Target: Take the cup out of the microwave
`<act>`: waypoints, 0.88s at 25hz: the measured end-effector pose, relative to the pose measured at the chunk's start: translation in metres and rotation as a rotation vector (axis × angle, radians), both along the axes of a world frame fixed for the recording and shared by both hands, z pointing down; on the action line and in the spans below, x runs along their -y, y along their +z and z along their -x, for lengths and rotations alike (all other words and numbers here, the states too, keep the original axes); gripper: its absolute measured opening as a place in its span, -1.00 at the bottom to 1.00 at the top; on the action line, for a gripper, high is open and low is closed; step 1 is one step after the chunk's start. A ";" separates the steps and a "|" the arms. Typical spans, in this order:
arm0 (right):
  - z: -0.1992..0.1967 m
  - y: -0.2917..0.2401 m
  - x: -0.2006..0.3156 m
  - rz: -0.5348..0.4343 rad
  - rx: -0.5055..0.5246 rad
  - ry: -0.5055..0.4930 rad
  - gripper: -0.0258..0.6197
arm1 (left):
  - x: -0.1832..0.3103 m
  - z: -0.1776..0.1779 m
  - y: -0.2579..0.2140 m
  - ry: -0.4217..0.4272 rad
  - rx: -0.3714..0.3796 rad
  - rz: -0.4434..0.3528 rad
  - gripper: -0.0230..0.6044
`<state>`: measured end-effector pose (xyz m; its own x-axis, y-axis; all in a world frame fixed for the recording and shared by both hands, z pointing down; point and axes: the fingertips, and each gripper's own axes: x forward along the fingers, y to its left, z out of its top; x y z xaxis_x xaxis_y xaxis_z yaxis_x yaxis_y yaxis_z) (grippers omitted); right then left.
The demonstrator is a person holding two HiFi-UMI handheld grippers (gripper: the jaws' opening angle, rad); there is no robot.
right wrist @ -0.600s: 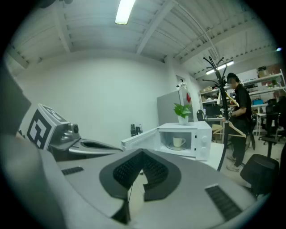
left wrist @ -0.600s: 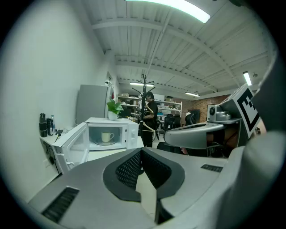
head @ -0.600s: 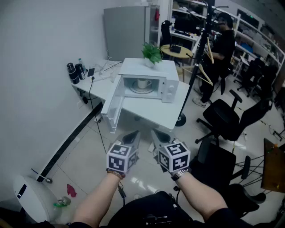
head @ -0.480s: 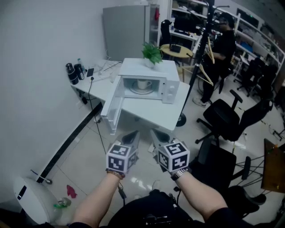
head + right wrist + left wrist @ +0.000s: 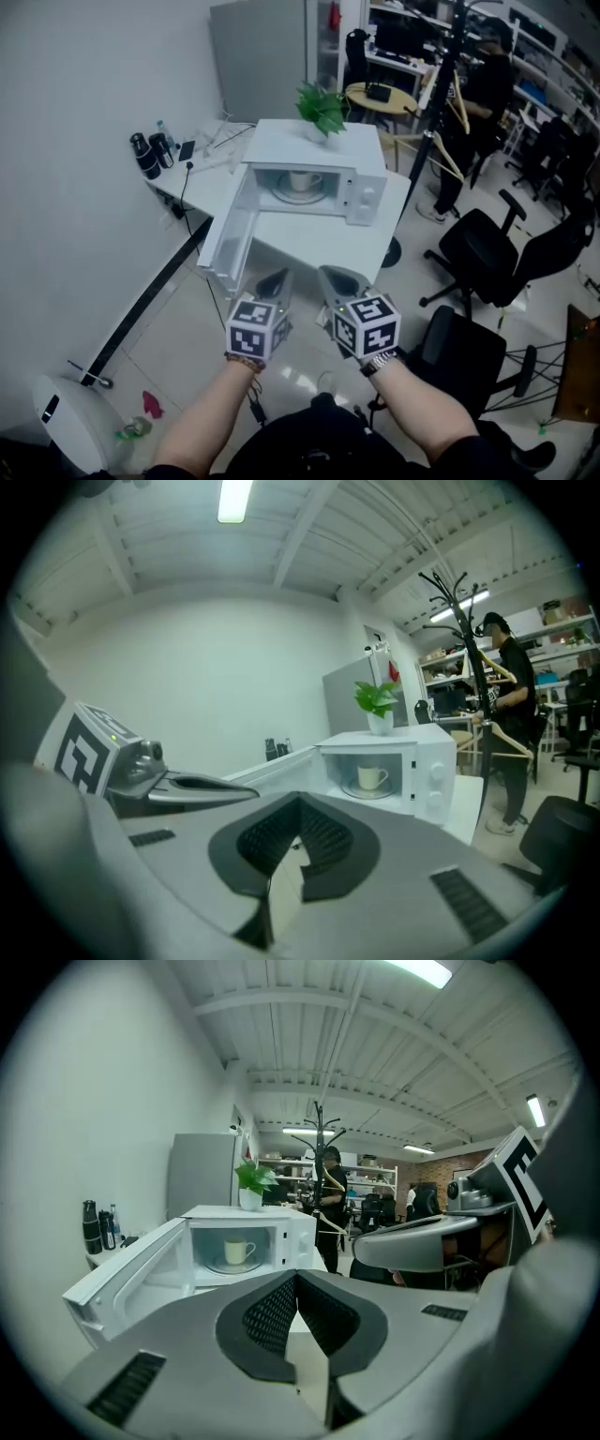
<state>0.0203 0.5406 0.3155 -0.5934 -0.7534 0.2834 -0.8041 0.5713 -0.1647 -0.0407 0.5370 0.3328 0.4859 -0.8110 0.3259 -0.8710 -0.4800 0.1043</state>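
White table [image 5: 314,242], open microwave [image 5: 367,193], cup [image 5: 302,180] inside

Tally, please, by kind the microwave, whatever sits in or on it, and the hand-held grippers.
Microwave: 1
Cup: 1
Plate: 1
Potted plant: 1
Hand-held gripper: 2, left hand-held gripper and right hand-held gripper
Total: 6
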 end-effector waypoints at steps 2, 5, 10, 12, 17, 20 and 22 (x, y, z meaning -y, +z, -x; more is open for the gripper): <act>-0.008 0.003 0.020 0.008 0.008 -0.005 -0.88 | 0.019 -0.005 0.004 -0.014 0.007 0.008 -0.93; -0.022 0.008 0.049 0.020 0.016 -0.016 -0.88 | 0.049 -0.013 0.010 -0.044 0.016 0.015 -0.93; -0.043 0.016 0.087 0.041 0.010 -0.041 -0.88 | 0.097 -0.023 0.022 -0.103 0.039 0.024 -0.80; -0.050 0.019 0.098 0.047 0.005 -0.046 -0.88 | 0.112 -0.022 0.027 -0.130 0.046 0.030 -0.71; -0.061 0.032 0.120 0.073 -0.005 -0.055 -0.88 | 0.144 -0.018 0.046 -0.181 0.056 0.052 -0.61; -0.061 0.037 0.135 0.083 -0.009 -0.057 -0.88 | 0.163 -0.015 0.055 -0.200 0.062 0.060 -0.48; -0.060 0.040 0.146 0.090 -0.013 -0.059 -0.88 | 0.177 -0.014 0.061 -0.207 0.066 0.068 -0.48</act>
<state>0.0803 0.3948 0.3552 -0.6319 -0.6882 0.3565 -0.7717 0.6014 -0.2068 -0.0268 0.3597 0.3938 0.2875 -0.8662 0.4087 -0.9562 -0.2845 0.0696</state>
